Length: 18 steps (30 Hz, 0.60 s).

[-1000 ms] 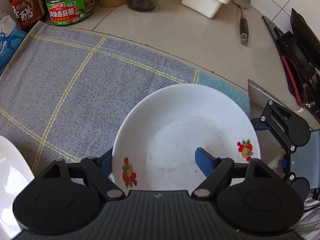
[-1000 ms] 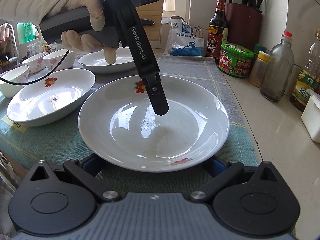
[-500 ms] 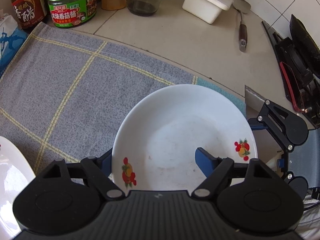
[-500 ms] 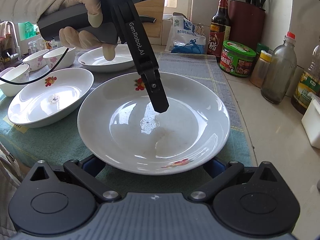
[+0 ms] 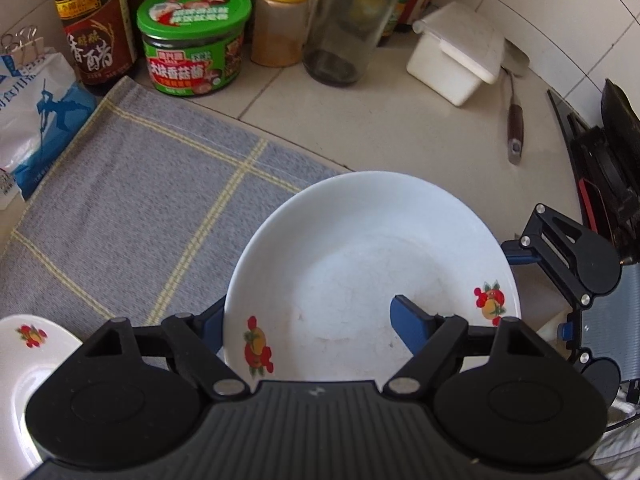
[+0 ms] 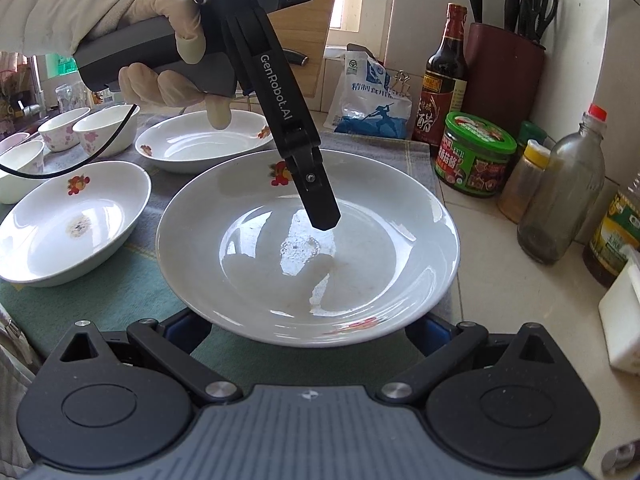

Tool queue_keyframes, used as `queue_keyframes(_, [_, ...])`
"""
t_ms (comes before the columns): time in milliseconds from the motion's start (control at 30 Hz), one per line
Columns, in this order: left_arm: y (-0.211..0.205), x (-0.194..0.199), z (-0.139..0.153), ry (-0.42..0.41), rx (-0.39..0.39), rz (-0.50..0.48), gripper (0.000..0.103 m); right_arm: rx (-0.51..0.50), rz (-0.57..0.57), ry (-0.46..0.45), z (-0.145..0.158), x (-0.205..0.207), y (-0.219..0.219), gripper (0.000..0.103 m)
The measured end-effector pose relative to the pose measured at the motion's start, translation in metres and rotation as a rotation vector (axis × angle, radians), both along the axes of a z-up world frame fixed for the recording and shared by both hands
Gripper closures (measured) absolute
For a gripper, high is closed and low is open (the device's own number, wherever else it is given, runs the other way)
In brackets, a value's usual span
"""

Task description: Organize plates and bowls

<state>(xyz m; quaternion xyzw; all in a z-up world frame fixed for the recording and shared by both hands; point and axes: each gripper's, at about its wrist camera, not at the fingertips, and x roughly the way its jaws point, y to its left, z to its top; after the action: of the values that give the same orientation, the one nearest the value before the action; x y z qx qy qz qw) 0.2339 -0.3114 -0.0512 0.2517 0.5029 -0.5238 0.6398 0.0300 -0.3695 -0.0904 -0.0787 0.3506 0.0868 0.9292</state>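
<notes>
Sorting looks barely begun: one large white plate (image 6: pixel 308 248) is held between both tongs above the right end of the checked cloth (image 5: pixel 132 200) on the desk (image 5: pixel 400 128), apparently lifted clear of it, though its underside is hidden; nothing is stacked yet. Two more plates (image 6: pixel 72 220) lie separately on the cloth to the left and at the far left, and several small bowls (image 6: pixel 106 130) stand loose beyond them; all of these are left to gather, by my reading.

The left tongs (image 5: pixel 308 322) are clamped on the plate's rim, one finger over the inside and one beneath, pointing steeply down; a gloved hand (image 6: pixel 168 40) carries them. The right tongs (image 6: pixel 308 330) point down at a shallower slant and straddle the near rim with both fingers under or beside it; whether they press on it I cannot tell.
</notes>
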Motion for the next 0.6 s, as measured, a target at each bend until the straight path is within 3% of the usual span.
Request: queue_keyframes(600, [-0.026,0.044,-0.020,-0.035,-0.057,0.071,0.022,-0.002,0.014,0.031,-0.015,0.060,-0.041,0.000])
